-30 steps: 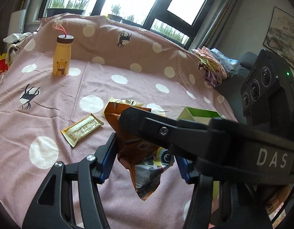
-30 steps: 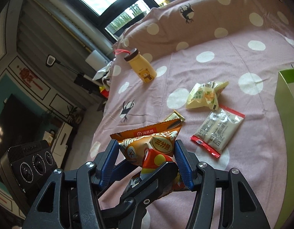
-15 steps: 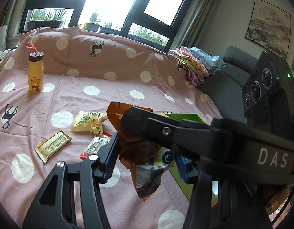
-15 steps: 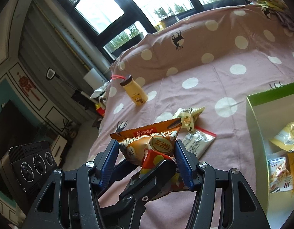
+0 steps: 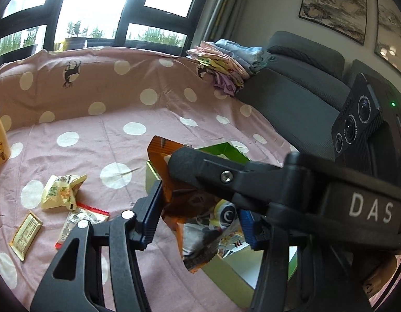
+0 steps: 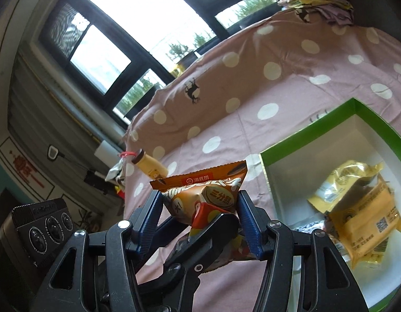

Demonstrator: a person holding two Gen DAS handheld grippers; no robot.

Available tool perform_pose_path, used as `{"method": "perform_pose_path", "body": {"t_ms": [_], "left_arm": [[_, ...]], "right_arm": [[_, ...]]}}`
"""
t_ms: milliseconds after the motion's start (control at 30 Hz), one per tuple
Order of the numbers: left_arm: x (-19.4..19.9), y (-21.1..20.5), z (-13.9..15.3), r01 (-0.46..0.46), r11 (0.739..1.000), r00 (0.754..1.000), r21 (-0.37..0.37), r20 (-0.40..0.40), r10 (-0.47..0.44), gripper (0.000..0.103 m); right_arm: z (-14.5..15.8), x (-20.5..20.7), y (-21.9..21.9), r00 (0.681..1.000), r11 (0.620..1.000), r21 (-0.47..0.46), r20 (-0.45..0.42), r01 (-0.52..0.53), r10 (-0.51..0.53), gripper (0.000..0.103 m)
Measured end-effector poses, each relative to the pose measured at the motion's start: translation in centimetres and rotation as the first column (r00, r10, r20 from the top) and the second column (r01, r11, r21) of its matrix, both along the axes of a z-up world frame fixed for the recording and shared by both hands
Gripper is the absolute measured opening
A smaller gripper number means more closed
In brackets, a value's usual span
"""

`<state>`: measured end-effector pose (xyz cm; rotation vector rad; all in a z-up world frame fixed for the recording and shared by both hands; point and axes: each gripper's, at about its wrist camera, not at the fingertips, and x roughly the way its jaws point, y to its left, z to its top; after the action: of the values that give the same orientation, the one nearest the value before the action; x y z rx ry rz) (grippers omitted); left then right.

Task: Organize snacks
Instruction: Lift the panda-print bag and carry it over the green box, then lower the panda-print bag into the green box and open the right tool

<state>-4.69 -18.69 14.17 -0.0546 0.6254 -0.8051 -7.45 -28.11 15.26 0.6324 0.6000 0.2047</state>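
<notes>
The pink spotted cloth (image 5: 96, 119) is the biggest thing here. It has plenty of bare room toward its raised far edge, where a stack of folded clothes (image 5: 226, 62) sits at the corner. The green box (image 6: 304, 140) lies open on the cloth at my right. Its white floor is mostly free at the far end, and yellow packets (image 6: 361, 208) are heaped at the near end.

The orange snack bag (image 6: 205, 195) hangs in the air just beside the box's near left rim. My right tongs (image 6: 200, 215) are clamped on its two sides, and my left tongs (image 5: 200, 215) pinch the same bag from the other direction. The two tools cross there, so it is crowded.

A yellow bottle (image 6: 148, 165) stands well apart near the cloth's far left edge. Three loose packs lie close together to the left of the box: a crumpled pale pack (image 5: 61, 191), a red-edged pack (image 5: 78, 221) and a flat gold bar (image 5: 26, 235).
</notes>
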Motion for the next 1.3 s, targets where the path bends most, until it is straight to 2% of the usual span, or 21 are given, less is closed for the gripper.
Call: {"method": "perform_pose_path", "body": {"t_ms": [233, 400, 633, 933, 1100, 1300], "left_arm": [[1.0, -4.2, -0.8, 0.113, 0.993, 0.993, 0.029, -0.043, -0.111, 0.053], [1.8, -5.8, -2.1, 0.152, 0.988, 0.983, 0.033, -0.113, -0.147, 0.052], [3.0, -7.5, -3.8, 0.176, 0.982, 0.968, 0.060, -0.191, -0.162, 0.052], [3.6, -9.6, -5.5, 0.170, 0.973, 0.959, 0.157, -0.254, -0.127, 0.052], [4.1, -9.6, -6.0, 0.173, 0.977, 0.945, 0.127, -0.300, -0.129, 0.052], [3.7, -9.3, -6.1, 0.171, 0.978, 0.943, 0.122, -0.307, -0.127, 0.055]], "right_arm": [[-0.8, -1.2, -4.0, 0.990, 0.989, 0.039, -0.030, 0.140, -0.139, 0.060], [-1.7, -1.4, -5.9, 0.975, 0.976, 0.063, -0.087, 0.208, -0.202, 0.060], [-3.3, -0.8, -7.2, 0.950, 0.960, 0.071, -0.181, 0.270, -0.253, 0.060], [-4.8, -0.8, -8.5, 0.920, 0.943, 0.058, -0.248, 0.327, -0.303, 0.060], [-5.2, -0.7, -8.7, 0.884, 0.925, -0.012, -0.289, 0.381, -0.368, 0.060], [-5.5, -0.5, -9.2, 0.871, 0.915, -0.021, -0.301, 0.402, -0.389, 0.060]]}}
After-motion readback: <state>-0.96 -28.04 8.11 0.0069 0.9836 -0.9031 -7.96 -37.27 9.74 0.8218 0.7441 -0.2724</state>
